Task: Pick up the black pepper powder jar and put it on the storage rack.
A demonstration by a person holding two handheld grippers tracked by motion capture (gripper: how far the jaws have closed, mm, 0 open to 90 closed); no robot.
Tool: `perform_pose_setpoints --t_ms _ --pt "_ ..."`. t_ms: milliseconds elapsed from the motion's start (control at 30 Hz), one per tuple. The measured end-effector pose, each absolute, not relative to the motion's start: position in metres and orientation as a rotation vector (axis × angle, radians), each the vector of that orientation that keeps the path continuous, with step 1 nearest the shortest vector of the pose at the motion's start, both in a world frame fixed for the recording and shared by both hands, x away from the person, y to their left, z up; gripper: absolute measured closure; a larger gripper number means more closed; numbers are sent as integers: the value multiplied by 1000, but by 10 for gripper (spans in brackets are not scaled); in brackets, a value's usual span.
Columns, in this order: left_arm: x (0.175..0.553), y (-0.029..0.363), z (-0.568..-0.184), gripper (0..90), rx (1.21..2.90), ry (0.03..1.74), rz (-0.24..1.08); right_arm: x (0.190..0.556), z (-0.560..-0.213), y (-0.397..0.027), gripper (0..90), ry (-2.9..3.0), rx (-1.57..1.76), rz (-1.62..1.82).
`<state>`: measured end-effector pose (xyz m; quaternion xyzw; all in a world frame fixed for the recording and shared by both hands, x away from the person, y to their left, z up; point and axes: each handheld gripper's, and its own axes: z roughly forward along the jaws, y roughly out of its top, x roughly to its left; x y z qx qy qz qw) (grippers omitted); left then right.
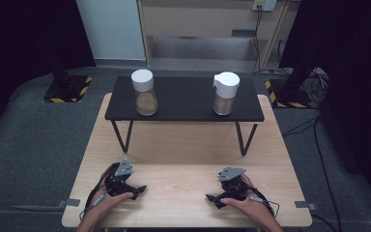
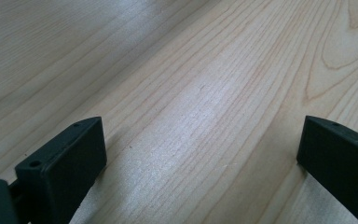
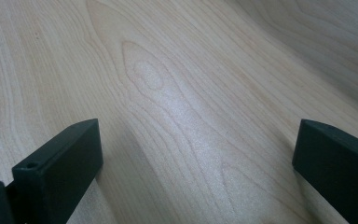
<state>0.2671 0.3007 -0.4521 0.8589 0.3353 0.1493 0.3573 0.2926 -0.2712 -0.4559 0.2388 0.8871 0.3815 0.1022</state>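
Two clear jars stand on a black shelf (image 1: pixel 183 113) along the table's (image 1: pixel 183 193) far edge. The left jar (image 1: pixel 145 93), with a round white cap, is about half full of brown grains; the right jar (image 1: pixel 225 94), with a white spouted cap, holds paler grains. Under and before the shelf the pale wood-grain top lies bare. The left gripper (image 1: pixel 134 189) and the right gripper (image 1: pixel 216 198) rest near the near edge, well apart, jaws spread wide with nothing between them.
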Motion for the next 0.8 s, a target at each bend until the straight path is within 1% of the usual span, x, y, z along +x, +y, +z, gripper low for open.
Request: perform_pose_setpoints --t_ms 800 --pt "267 301 -452 0 2217 865 385 291 -458 -271 13 2609 702 1130"
